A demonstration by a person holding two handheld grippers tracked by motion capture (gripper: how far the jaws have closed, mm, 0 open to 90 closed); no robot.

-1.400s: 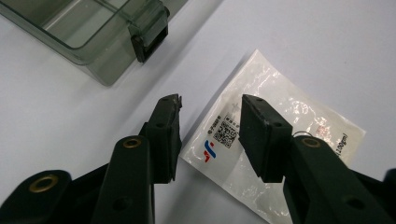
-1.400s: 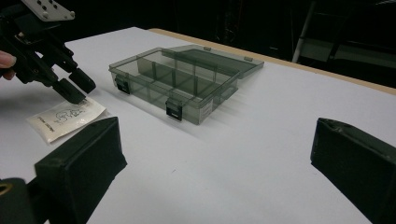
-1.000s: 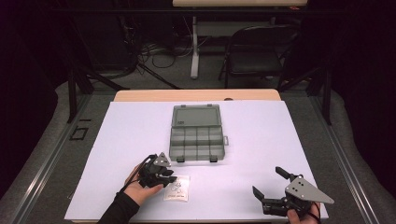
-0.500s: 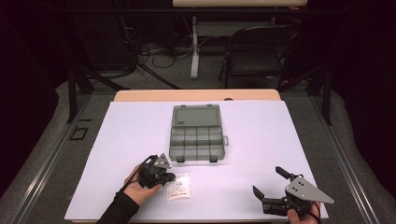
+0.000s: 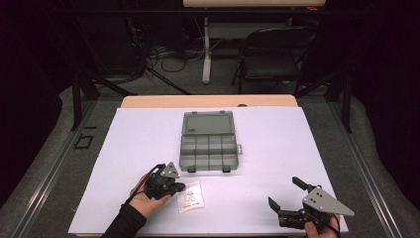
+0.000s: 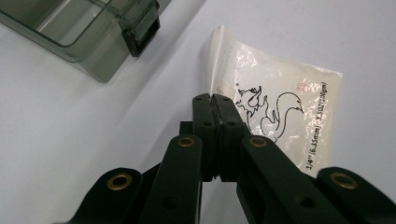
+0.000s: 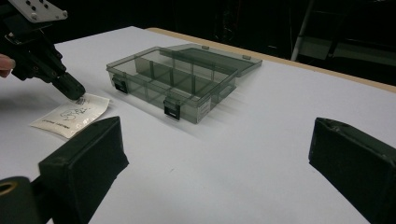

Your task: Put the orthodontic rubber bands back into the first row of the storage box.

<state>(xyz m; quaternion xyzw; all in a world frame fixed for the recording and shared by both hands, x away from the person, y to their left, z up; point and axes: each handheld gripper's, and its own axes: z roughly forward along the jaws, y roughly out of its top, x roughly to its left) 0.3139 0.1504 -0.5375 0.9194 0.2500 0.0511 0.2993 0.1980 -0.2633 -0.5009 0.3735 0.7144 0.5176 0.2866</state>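
High view: the left gripper (image 5: 168,186) sits at the near-left of the white table (image 5: 129,134), tips on the left edge of a small plastic bag (image 5: 190,198). The open organizer box (image 5: 208,144) is just beyond it, mid-table. The right gripper (image 5: 287,198) hovers near-right, well apart from both.

Left gripper view: jaws pressed together at the bag's edge (image 6: 275,102). Honestly can't tell if they're pinching film or just closed beside it.

Right gripper view: jaws spread wide, holding nothing; box (image 7: 187,79) ahead.

Risk: slick thin film lying flat, so a lift probably comes up empty or the bag slides out.

Risk 2: a corner-only hold lets the bag swing and snag the box latch (image 6: 142,28) nearby.
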